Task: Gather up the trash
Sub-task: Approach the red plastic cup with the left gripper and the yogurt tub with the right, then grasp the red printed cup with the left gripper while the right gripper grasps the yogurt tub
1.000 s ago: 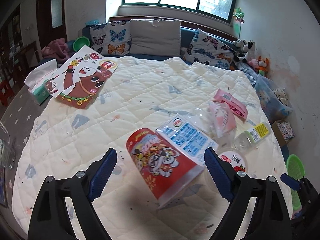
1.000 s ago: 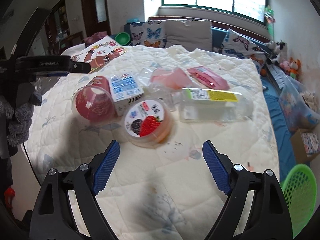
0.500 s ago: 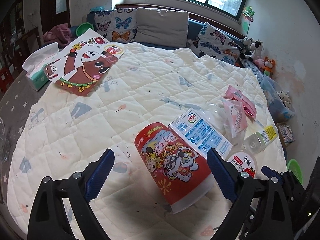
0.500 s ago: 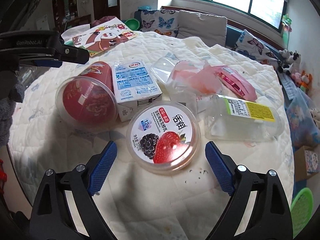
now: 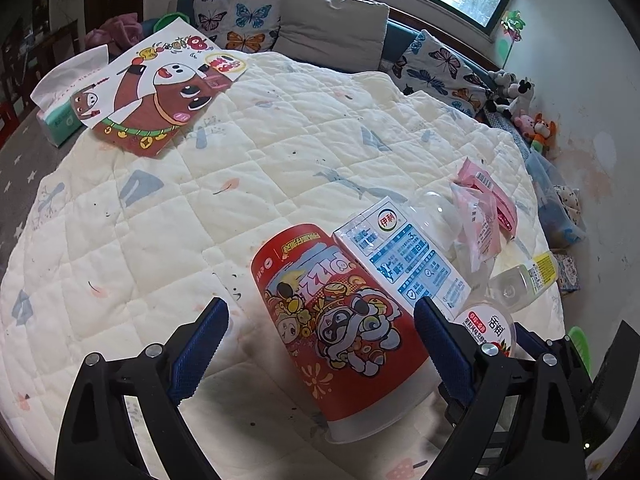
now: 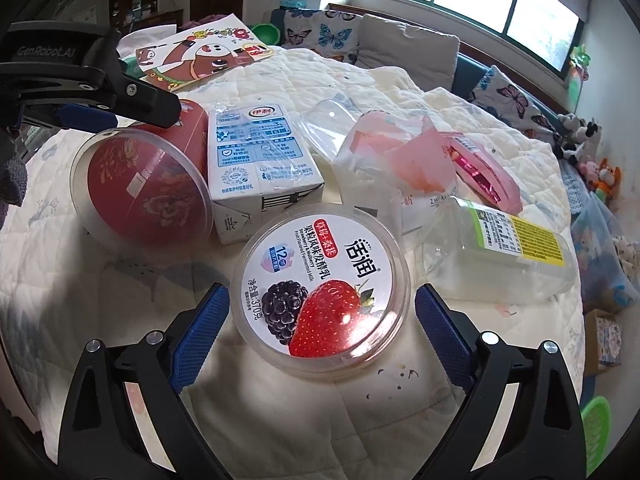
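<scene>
Trash lies in a cluster on a quilted tabletop (image 5: pixel 200 208). A red cartoon paper cup (image 5: pixel 340 320) lies on its side between the fingers of my open left gripper (image 5: pixel 320 312); the left pad stands clear of it. Beside the cup is a white-and-blue milk carton (image 5: pixel 400 256). A round yogurt tub (image 6: pixel 324 284) with a strawberry lid sits between the fingers of my right gripper (image 6: pixel 322 300). Its jaws are opening and the pads are apart from the tub. Behind lie a clear bottle (image 6: pixel 504 248) with a yellow label, crumpled pink wrappers (image 6: pixel 400 156) and a pink packet (image 6: pixel 484 172).
A cartoon picture sheet (image 5: pixel 160 92) and a tissue box (image 5: pixel 60 116) lie at the far left edge. A green basket (image 6: pixel 596 428) stands on the floor at the right, near a small box (image 6: pixel 608 340). Cushions (image 5: pixel 332 32) and plush toys (image 5: pixel 536 128) line the bench behind.
Both grippers have come down and closer to the trash, with their jaws wider apart. The red cup now lies between the left fingers and the yogurt tub between the right ones.
</scene>
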Demonstrator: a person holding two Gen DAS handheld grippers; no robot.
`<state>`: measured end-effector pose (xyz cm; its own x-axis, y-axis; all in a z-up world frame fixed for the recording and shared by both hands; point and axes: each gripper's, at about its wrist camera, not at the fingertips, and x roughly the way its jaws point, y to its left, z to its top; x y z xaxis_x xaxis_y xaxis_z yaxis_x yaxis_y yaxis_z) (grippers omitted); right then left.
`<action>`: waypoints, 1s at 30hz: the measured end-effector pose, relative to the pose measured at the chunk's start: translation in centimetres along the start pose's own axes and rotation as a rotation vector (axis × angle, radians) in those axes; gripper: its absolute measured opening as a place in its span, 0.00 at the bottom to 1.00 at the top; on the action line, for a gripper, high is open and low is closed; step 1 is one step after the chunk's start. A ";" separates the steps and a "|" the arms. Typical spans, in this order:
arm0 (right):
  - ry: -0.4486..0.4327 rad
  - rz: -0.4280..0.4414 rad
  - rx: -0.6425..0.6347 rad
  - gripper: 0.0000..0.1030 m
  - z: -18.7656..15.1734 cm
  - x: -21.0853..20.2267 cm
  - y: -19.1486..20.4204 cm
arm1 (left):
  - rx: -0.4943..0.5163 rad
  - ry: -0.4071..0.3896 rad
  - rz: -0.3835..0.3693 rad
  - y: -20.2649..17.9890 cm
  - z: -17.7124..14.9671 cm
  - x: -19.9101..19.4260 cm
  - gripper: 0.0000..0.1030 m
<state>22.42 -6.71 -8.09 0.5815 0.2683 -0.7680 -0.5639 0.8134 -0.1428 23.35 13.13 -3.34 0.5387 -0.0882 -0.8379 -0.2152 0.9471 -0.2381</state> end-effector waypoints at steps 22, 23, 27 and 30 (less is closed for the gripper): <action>-0.017 0.012 0.034 0.88 -0.5 -1.0 -0.2 | -0.129 0.080 -0.107 0.7 -0.4 2.5 0.89; -0.021 0.019 0.041 0.88 -0.6 -1.2 -0.4 | -0.134 0.080 -0.112 0.6 -0.4 2.6 0.89; -0.030 0.035 0.063 0.88 -0.7 -1.8 -0.6 | -0.166 0.089 -0.150 1.1 -0.6 3.3 0.89; -0.036 0.043 0.080 0.88 -0.8 -2.1 -0.9 | -0.193 0.096 -0.194 1.4 -0.7 3.5 0.83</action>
<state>21.23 -8.40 -6.81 0.5788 0.3210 -0.7496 -0.5411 0.8389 -0.0585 24.35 13.89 -6.99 0.5077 -0.2990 -0.8080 -0.2720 0.8342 -0.4797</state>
